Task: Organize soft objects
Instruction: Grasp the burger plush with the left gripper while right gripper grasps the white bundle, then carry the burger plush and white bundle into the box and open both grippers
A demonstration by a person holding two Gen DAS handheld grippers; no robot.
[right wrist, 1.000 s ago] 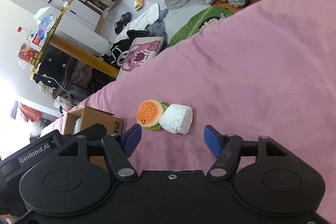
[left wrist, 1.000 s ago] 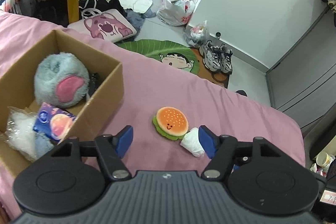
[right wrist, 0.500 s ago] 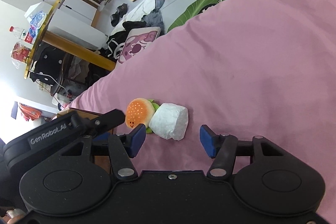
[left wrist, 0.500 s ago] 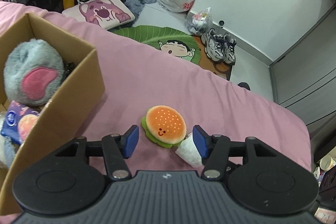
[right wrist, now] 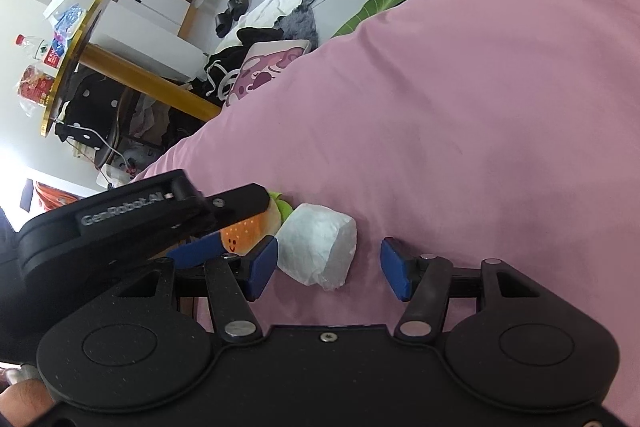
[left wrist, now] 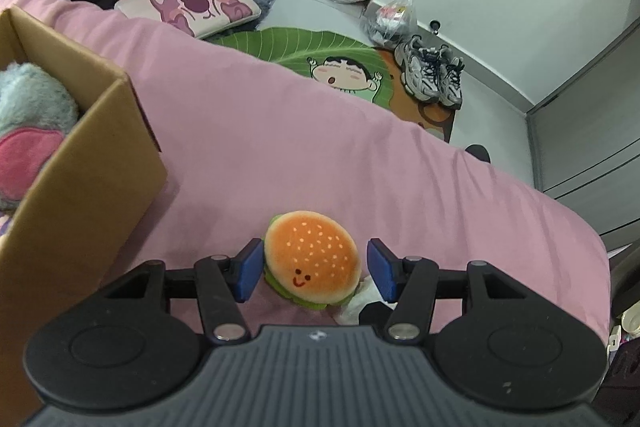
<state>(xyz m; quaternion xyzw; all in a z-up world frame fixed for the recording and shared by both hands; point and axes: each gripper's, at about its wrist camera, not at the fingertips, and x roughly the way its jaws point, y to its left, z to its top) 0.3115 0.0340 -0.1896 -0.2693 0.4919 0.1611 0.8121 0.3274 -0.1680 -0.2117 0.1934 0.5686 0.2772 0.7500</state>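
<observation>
1. Two views leave a good deal cut off: in the left wrist view the white wrapped bundle [left wrist: 362, 301] shows only as a sliver below the right-hand pad, and the cardboard box [left wrist: 86, 163] runs off the left edge of the frame.
2. In the right wrist view the burger plush [right wrist: 248, 227] is largely covered by the black body of the left gripper [right wrist: 222, 227], which enters from the left edge; only an orange patch, a small smile and a bit of green show.
3. At lower centre of the left wrist view, the left gripper [left wrist: 316, 269] stands with its blue pads apart on either side of the burger plush [left wrist: 311, 258]; the left-hand pad is at the plush's edge, the right-hand pad just off it. Whether either pad presses in, I cannot tell.
4. The right gripper [right wrist: 329, 269] is spread wide at lower centre of its view, with the white wrapped bundle [right wrist: 318, 247] between its pads, close to the left-hand pad and clear of the right-hand one.
5. Both soft things lie touching each other on the pink bedsheet [left wrist: 320, 131], outside the box.
6. Inside the box, at the left edge, sits a grey fluffy plush [left wrist: 32, 115] with a pink patch.
</observation>
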